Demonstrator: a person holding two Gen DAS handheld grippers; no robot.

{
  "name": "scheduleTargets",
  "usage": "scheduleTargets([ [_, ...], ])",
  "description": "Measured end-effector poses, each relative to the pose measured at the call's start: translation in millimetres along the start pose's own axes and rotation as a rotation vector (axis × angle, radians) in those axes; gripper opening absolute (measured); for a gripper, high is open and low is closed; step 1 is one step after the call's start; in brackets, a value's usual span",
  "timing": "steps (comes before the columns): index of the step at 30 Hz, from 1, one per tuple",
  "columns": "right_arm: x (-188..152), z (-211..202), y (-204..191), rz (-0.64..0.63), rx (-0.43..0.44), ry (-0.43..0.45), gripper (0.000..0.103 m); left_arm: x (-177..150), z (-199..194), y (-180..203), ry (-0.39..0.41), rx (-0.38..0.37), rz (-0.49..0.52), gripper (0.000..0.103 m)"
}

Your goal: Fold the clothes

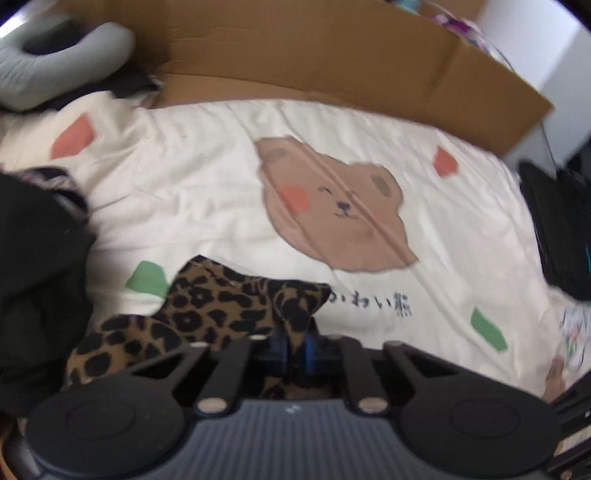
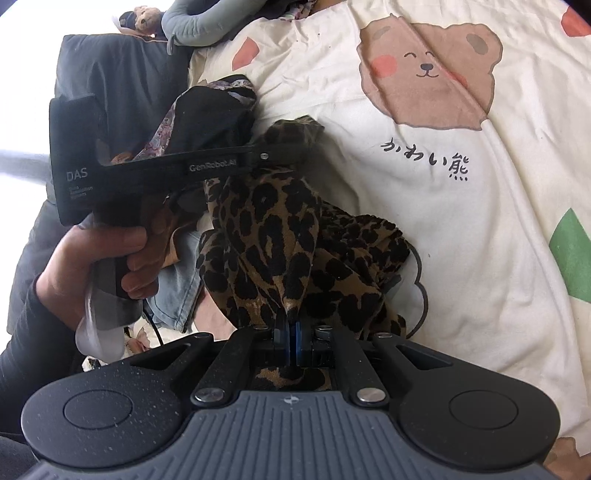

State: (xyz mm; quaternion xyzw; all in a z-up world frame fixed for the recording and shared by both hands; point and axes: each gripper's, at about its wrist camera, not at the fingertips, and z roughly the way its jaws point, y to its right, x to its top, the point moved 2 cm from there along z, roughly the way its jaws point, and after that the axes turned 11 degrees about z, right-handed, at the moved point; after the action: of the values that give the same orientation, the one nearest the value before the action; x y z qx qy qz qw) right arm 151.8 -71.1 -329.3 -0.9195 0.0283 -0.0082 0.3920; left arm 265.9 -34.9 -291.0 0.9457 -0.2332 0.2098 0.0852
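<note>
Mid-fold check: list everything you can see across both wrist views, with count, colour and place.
leopard-print garment: 1, tan with black spots, bunched on the bedspread, pinched by both claws
bedspread: 1, cream with a brown bear print, red and green patches and dark lettering, covers the bed
cardboard sheet: 1, brown, along the far edge of the bed in the left wrist view
grey pillow: 1, pale grey, curved, far left corner
dark clothes pile: 1, black with a patterned piece, left of the garment
denim piece: 1, light blue, beside the person's hand
stuffed bear: 1, brown, top of the right wrist view
left claw: 1, black, shut on the garment
right claw: 1, black, shut on the garment
left hand: 1, grips the left handle
</note>
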Motion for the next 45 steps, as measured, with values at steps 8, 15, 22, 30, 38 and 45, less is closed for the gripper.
scheduleTargets([
  [8,4.5,-21.0,2.4,-0.027,-0.012,0.050,0.000,10.5,-38.5,-10.3,0.119,0.078,-0.021,0.005],
  [15,14.8,-68.9,23.6,0.020,-0.043,0.152,0.000,15.2,-90.2,-36.8,0.237,0.149,-0.103,0.004],
  [22,31.1,-119.7,39.6,0.050,-0.092,0.263,0.000,16.0,-128.7,-53.9,0.329,0.192,-0.159,0.004],
  [30,44.1,-181.2,47.1,0.089,-0.103,0.424,0.000,29.5,-171.9,-67.0,0.423,0.231,-0.188,0.004],
  [38,50.1,-236.2,52.6,0.116,-0.109,0.575,0.000,40.9,-204.9,-80.2,0.504,0.282,-0.225,0.004],
  [45,32.5,-250.8,71.6,0.171,-0.133,0.589,0.000,21.9,-212.6,-86.4,0.485,0.284,-0.277,0.004],
])
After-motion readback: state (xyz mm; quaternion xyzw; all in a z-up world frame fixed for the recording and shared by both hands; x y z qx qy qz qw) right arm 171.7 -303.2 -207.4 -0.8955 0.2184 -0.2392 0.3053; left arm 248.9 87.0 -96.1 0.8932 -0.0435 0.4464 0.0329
